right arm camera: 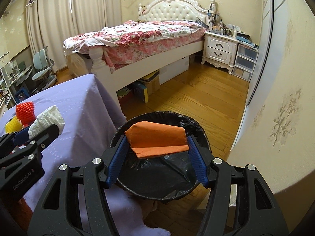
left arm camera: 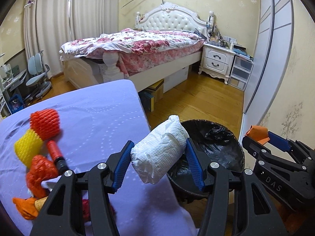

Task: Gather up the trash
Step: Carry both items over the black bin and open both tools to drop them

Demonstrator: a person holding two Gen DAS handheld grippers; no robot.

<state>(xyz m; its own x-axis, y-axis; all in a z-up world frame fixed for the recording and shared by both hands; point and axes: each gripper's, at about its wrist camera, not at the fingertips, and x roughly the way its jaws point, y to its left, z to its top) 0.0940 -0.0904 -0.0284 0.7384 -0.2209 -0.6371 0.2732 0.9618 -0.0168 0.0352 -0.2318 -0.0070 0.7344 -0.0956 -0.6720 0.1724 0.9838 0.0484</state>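
Note:
My left gripper (left arm camera: 159, 147) is shut on a crumpled white paper towel (left arm camera: 160, 153) and holds it at the table's right edge, beside the black-lined trash bin (left arm camera: 222, 135). My right gripper (right arm camera: 157, 143) is shut on a folded orange paper (right arm camera: 157, 137) and holds it right above the bin (right arm camera: 157, 177). In the left wrist view the right gripper (left arm camera: 258, 135) shows at the right with the orange paper (left arm camera: 258, 132). In the right wrist view the left gripper (right arm camera: 37, 129) shows at the left with the towel (right arm camera: 47, 120).
On the purple-clothed table (left arm camera: 94, 118) lie a red foam net (left arm camera: 45, 123), a yellow foam net (left arm camera: 27, 147), a red cylinder (left arm camera: 55, 151) and orange crumpled wrappers (left arm camera: 39, 175). A bed (left arm camera: 137, 45), nightstand (left arm camera: 216, 59) and wall (right arm camera: 275, 118) surround the wooden floor (right arm camera: 196, 102).

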